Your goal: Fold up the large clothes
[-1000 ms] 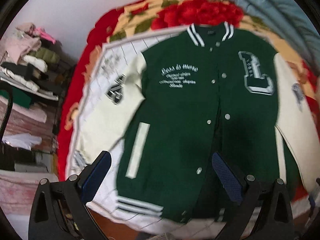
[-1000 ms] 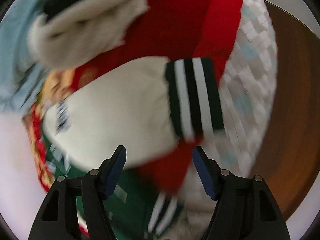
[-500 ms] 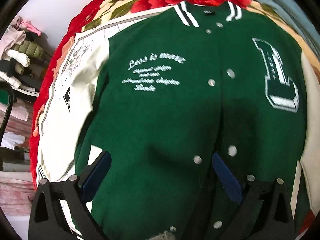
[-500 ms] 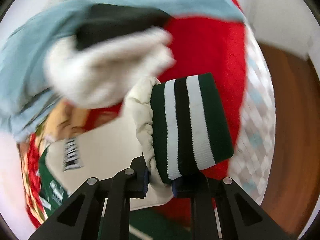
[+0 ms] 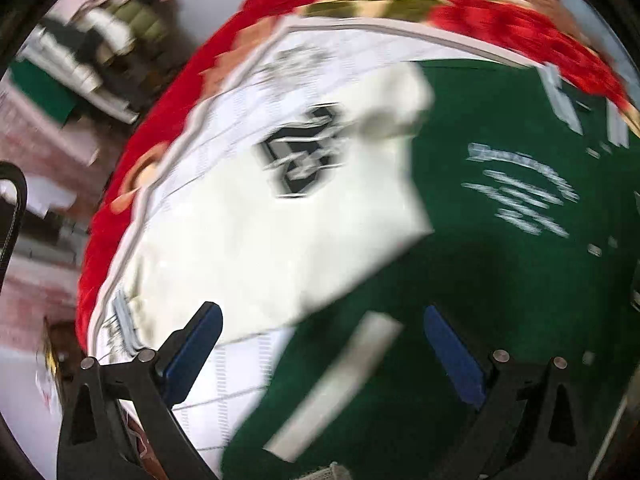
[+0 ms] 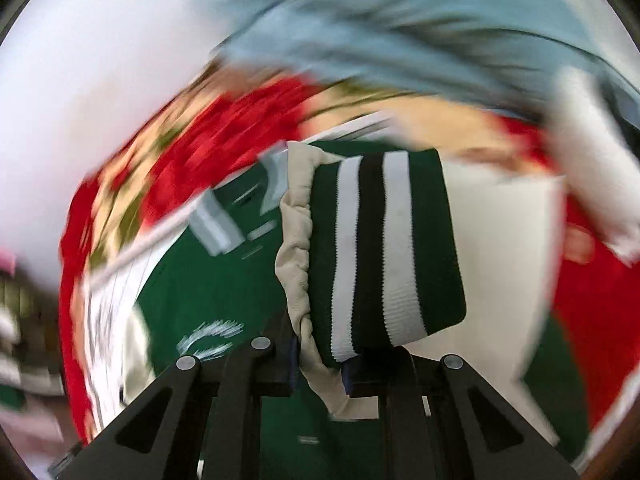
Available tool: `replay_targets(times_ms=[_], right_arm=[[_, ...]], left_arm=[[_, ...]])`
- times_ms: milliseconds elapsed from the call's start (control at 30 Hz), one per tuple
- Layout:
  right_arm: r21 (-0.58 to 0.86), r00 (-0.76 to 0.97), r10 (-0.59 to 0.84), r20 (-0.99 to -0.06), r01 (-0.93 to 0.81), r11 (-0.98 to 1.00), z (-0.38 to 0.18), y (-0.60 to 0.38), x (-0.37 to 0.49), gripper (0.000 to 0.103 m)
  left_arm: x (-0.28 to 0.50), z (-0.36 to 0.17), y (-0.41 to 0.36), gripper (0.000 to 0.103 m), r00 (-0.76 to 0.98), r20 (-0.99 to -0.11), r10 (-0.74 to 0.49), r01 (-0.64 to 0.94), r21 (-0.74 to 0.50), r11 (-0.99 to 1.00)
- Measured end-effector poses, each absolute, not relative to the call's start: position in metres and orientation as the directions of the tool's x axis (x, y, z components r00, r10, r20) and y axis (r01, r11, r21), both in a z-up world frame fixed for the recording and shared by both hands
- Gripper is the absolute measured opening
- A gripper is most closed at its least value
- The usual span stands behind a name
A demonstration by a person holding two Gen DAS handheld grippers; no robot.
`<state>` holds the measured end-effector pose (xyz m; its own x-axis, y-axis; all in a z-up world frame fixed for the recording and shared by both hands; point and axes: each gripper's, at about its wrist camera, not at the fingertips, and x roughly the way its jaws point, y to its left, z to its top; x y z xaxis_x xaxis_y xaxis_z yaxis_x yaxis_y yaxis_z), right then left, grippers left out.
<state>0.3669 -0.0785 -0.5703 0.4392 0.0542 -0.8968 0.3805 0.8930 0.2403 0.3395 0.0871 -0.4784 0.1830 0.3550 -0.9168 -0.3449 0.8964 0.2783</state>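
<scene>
Since a second ago my right gripper (image 6: pixel 320 376) has clamped narrow on the green-and-white striped knit cuff (image 6: pixel 384 256), lifting it above the green varsity jacket (image 5: pixel 500 280). Left gripper (image 5: pixel 320 344), jaws wide and empty, hovers over the jacket's cream sleeve (image 5: pixel 280 240), red floral blanket (image 5: pixel 160 128) beyond.

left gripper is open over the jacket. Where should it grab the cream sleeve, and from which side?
Probably the striped cuff at the end of the cream sleeve, coming from above with the left gripper, one finger sliding under the cuff's outer edge. The cuff is thick ribbed knit and lies flat near the blanket edge. The right gripper already pinches the other sleeve's cuff this way.
</scene>
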Motion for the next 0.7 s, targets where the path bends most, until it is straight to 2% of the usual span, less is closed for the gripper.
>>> replay_targets(times_ms=[100,233,333,367,433,500,533,567,600,700], right_arm=[[0.17,0.372,0.095,-0.923,0.175,0.97,-0.614,0.027,0.406,0.016],[0.065,0.298,0.085,-0.951,-0.075,0.995,-0.667,0.144,0.414,0.016],[0.007,0.235,0.06,-0.97,-0.222,0.975,-0.692,0.191,0.403,0.016],[-0.006,0.217,0.053,-0.975,-0.262,0.965,-0.698,0.2,0.397,0.023],[0.025,0.199,0.089,-0.976,-0.304,0.952,-0.695,0.205,0.391,0.043],[0.135,0.165,0.193,-0.967,-0.308,0.942,-0.682,0.191,0.387,0.05],[0.192,0.154,0.244,-0.958,-0.292,0.937,-0.675,0.183,0.387,0.057],[0.305,0.145,0.345,-0.927,-0.245,0.92,-0.66,0.159,0.38,0.076],[0.368,0.15,0.4,-0.904,-0.202,0.907,-0.649,0.138,0.373,0.084],[0.444,0.162,0.45,-0.878,-0.075,0.893,-0.631,0.079,0.344,0.084]], left_arm=[[0.33,-0.488,0.123,0.103,0.153,-0.909,0.387,-0.396,0.302,0.867],[0.314,-0.502,0.159,0.103,0.11,-0.904,0.413,-0.429,0.331,0.84],[0.305,-0.508,0.178,0.103,0.091,-0.903,0.42,-0.44,0.342,0.83],[0.302,-0.51,0.182,0.103,0.084,-0.904,0.419,-0.443,0.342,0.829],[0.291,-0.509,0.19,0.103,0.069,-0.909,0.411,-0.45,0.339,0.826],[0.281,-0.508,0.2,0.103,0.05,-0.921,0.387,-0.47,0.321,0.823],[0.273,-0.508,0.207,0.103,0.032,-0.935,0.353,-0.492,0.293,0.82],[0.264,-0.507,0.214,0.103,0.021,-0.949,0.315,-0.517,0.259,0.816],[0.255,-0.507,0.221,0.103,0.009,-0.964,0.265,-0.548,0.217,0.808],[0.226,-0.519,0.246,0.103,-0.002,-0.998,0.057,-0.641,0.045,0.766]])
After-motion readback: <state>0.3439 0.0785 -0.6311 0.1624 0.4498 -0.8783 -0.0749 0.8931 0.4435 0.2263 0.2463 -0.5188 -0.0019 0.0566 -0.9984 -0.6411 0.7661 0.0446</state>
